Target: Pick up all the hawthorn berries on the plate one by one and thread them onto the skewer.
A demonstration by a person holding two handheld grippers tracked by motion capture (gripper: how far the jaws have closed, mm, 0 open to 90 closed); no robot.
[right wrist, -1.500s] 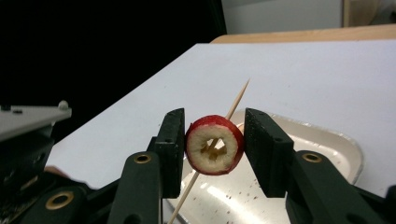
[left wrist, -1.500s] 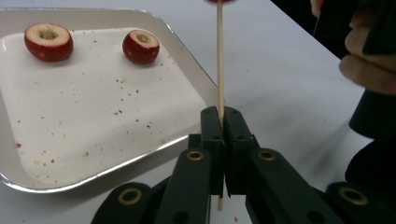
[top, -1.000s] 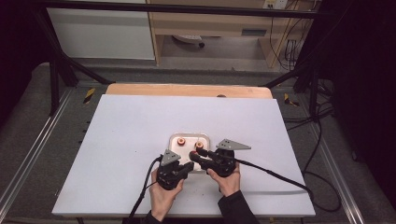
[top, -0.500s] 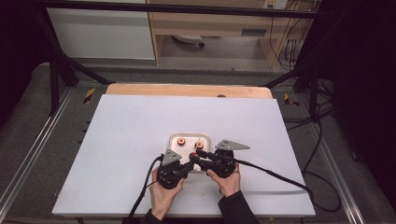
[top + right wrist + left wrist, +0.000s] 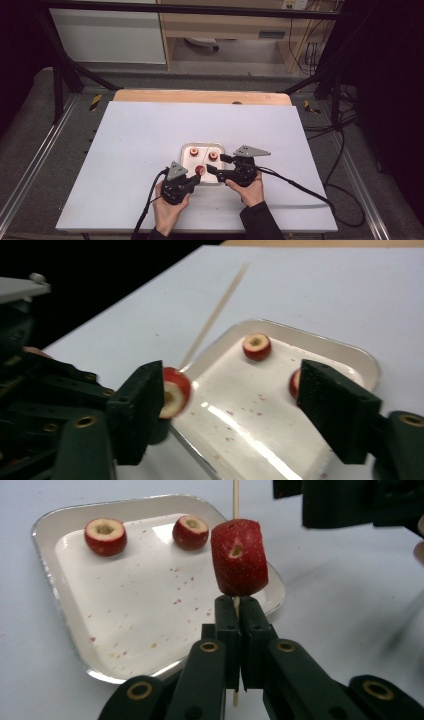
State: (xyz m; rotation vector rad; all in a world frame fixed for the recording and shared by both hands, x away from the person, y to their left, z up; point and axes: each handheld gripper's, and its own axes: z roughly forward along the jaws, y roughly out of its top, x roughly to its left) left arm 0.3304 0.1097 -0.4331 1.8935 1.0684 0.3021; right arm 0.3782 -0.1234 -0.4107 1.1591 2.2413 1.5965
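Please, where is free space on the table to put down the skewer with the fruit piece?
The white table is bare left of the tray and beyond it up to the wooden edge. It is crowded at the tray's near side, where left gripper, right gripper and skewer meet.

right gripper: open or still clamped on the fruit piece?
Open. The right gripper has just been opening; its pads stand wide apart, with the fruit piece beside one pad, threaded on the skewer that the left gripper clamps.

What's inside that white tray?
Two red fruit pieces with hollowed tops lie at the far end of the tray, among red juice specks. A third piece sits on a skewer above the rim. The tongs cover the near corner.
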